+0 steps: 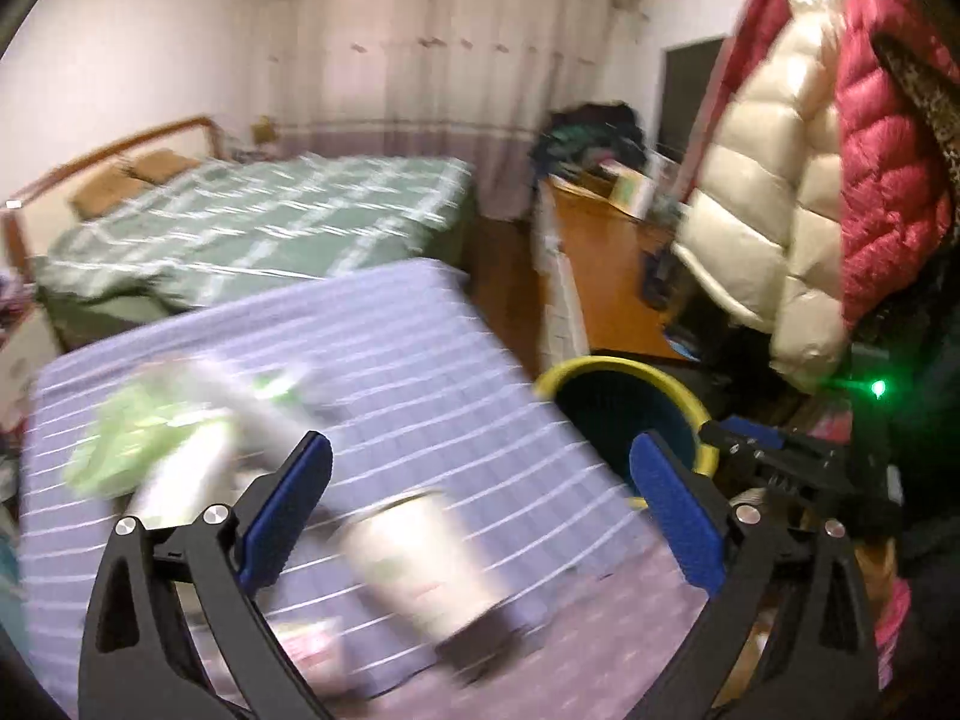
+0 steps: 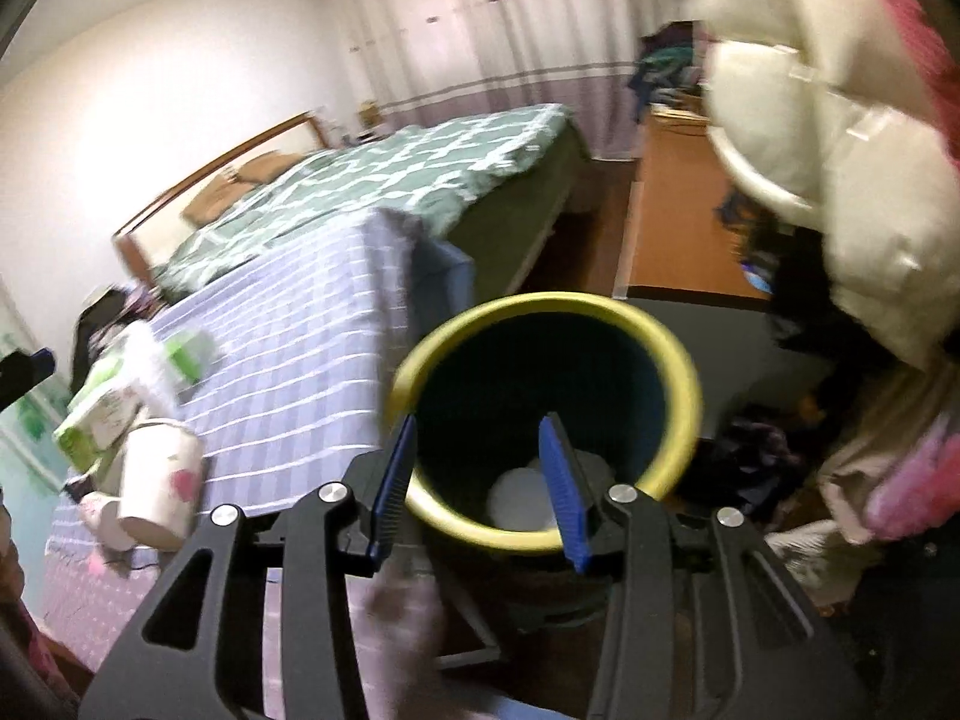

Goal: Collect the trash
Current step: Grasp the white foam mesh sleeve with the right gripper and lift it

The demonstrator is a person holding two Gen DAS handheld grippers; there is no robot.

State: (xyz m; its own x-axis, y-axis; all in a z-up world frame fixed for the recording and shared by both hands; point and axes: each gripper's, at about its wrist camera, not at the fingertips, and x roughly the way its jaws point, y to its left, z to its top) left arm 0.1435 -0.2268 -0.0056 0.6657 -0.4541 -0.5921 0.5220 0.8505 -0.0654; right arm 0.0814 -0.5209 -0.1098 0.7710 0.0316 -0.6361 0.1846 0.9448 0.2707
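Yellow rim, dark inside: the bin (image 2: 543, 420) sits right under your right claw (image 2: 480, 480), whose jaws are apart and hold nothing. Your left claw (image 1: 480, 510) is spread wide over a paper cup (image 1: 420, 564) lying on the striped cloth (image 1: 360, 348).

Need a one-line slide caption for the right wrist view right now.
Right gripper open and empty above the yellow-rimmed bin, something white at its bottom; paper cup lies on the striped cloth.
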